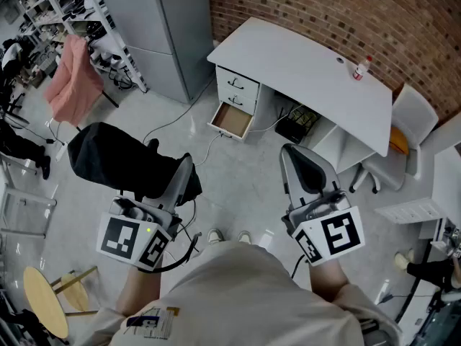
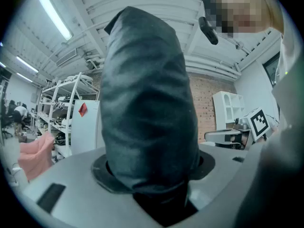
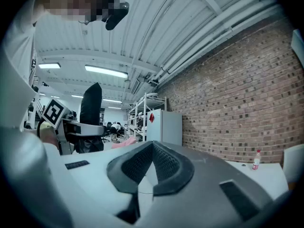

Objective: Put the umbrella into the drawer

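**Black umbrella upright in the left clamp, drawer open ahead**

Black fabric fills the left gripper view: the folded umbrella [image 2: 147,103] stands on end, its long axis vertical and its free end pointing at the ceiling. The left gripper [image 1: 180,179] is clamped on the umbrella's lower end, with its jaws wide around the bundle and pressing on both sides. The right gripper view shows the same thing from the side, a dark column rising above the left gripper's marker cube.

Both grippers are held level in front of the person's torso, side by side and apart, pointing forward. The right gripper [image 1: 292,156] has its jaws together with nothing between them.

Ahead on the floor stands a white desk [image 1: 310,71] against the brick wall. Its bottom drawer [image 1: 232,120] is pulled out and open, well apart from the umbrella.
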`<move>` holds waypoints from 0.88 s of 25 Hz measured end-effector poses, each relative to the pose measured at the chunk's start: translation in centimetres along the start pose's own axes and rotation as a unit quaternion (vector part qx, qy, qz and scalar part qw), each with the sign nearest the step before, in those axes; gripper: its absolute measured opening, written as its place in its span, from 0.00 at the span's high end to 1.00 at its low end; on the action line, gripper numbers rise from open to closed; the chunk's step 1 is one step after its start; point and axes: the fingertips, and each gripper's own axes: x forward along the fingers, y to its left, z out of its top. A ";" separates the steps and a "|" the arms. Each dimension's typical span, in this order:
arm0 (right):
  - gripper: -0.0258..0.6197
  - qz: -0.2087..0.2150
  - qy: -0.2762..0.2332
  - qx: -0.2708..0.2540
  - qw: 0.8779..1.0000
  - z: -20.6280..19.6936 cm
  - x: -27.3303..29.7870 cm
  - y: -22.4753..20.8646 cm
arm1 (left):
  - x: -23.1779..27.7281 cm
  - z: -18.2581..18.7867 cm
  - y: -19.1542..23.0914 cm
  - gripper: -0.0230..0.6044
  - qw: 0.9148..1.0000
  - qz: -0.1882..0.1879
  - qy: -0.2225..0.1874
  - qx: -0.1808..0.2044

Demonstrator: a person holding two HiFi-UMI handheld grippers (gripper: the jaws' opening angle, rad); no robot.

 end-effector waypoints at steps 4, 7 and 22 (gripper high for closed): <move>0.95 0.000 0.002 0.002 1.000 0.1 -0.3 -0.2 | 0.1 0.0 -0.3 0.52 1.000 0.000 0.005 -0.001; 0.95 -0.003 -0.004 0.009 1.000 0.3 -0.5 -0.3 | 0.1 -0.1 -0.5 0.52 1.000 -0.002 0.007 -0.003; 0.95 0.005 -0.003 0.017 1.000 -0.4 -2.1 -2.8 | 1.5 -1.1 -2.8 0.52 1.000 0.005 0.019 0.002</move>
